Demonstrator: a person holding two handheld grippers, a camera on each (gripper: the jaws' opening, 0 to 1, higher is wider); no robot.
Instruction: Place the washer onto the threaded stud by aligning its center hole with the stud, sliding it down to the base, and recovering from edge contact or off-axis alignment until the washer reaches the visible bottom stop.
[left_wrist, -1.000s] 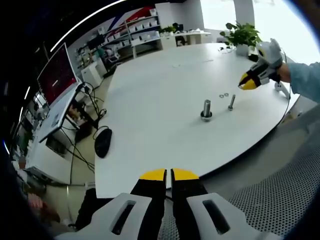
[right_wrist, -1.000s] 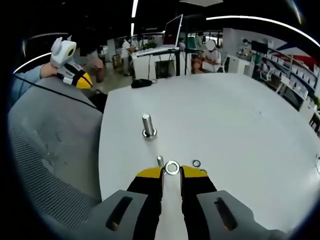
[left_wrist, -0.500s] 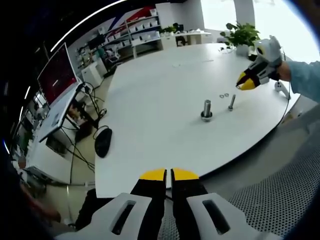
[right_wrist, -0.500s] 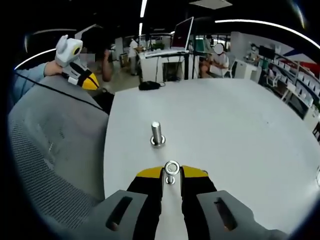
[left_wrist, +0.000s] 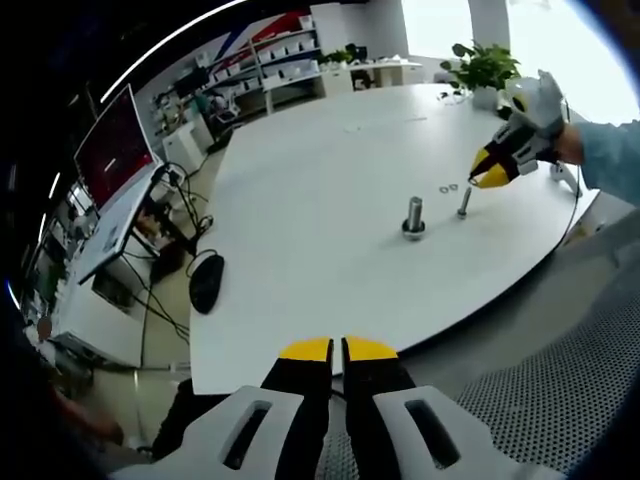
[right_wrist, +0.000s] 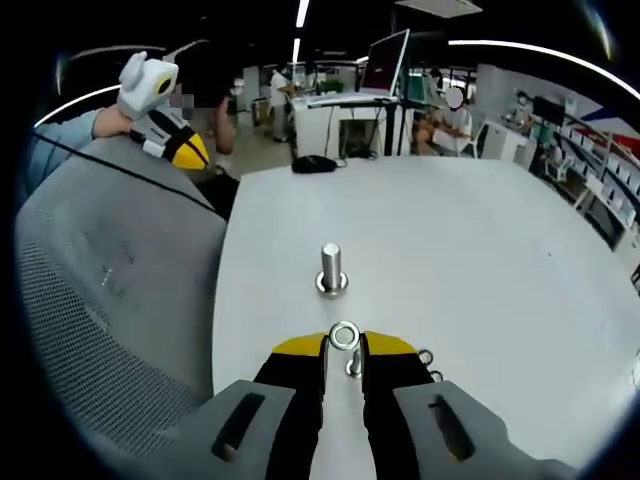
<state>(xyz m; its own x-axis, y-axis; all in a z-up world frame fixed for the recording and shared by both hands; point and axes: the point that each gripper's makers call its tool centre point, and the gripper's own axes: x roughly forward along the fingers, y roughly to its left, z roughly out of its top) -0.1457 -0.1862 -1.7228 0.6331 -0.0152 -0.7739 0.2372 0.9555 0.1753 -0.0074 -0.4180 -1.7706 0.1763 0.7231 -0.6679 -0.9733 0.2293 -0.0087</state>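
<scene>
Right gripper (right_wrist: 343, 343), jaws pinching a washer (right_wrist: 344, 335) at lower centre, faces the upright stud (right_wrist: 331, 270) at mid-frame on the white table (right_wrist: 480, 250). Left gripper (left_wrist: 337, 349), jaws closed and empty, hangs off the table's edge.

Daylight poured in from windows beyond the far edge of the counter (left_wrist: 320, 190) in the left gripper view, washing that corner out to white behind a potted plant (left_wrist: 483, 70). The counter top was bright and evenly lit, with only a small soft shadow at the base of the threaded stud (left_wrist: 413, 219). In the right gripper view the room behind was dim, lit by ceiling strip lights (right_wrist: 301, 14) that glared as white streaks. Both views bent strongly toward their edges, curving the counter's rim. Distant shelves and people were soft; the centre stayed sharp.
</scene>
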